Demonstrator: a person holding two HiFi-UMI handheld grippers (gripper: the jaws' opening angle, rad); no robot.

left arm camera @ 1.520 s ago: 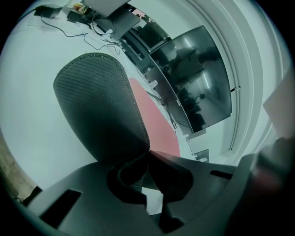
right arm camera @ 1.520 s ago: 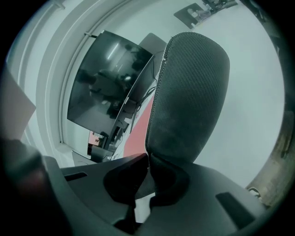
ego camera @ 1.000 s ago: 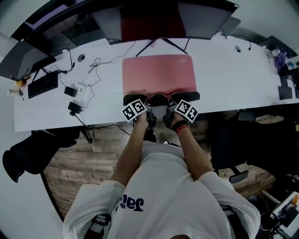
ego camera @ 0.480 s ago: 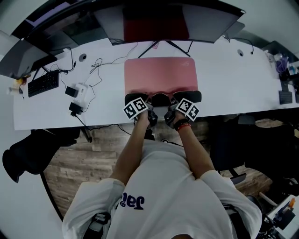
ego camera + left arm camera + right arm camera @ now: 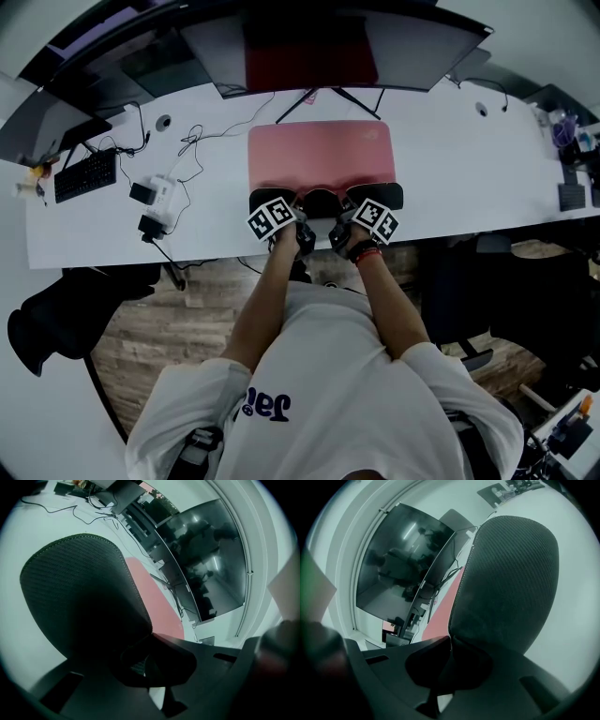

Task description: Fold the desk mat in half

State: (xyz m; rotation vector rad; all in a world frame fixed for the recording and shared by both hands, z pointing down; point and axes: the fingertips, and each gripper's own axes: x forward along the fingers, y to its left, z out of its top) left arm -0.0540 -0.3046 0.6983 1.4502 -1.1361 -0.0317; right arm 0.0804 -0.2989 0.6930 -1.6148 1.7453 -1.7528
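The left gripper (image 5: 151,639) and the right gripper (image 5: 450,641) each have their fingers pinched on a near corner of the pink rectangular desk mat (image 5: 319,150), holding its near edge raised off the white desk (image 5: 450,169), black textured underside showing.

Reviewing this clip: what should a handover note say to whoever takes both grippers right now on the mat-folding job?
Left gripper: shut on the desk mat's near left corner.
Right gripper: shut on its near right corner.
Desk mat: pink side up on the white desk, in front of the monitor; its near edge is lifted, with the dark underside showing at both corners.
Done: both near corners gripped, edge raised.
Left: carry the near edge over to the far edge, lay it flat, let go.
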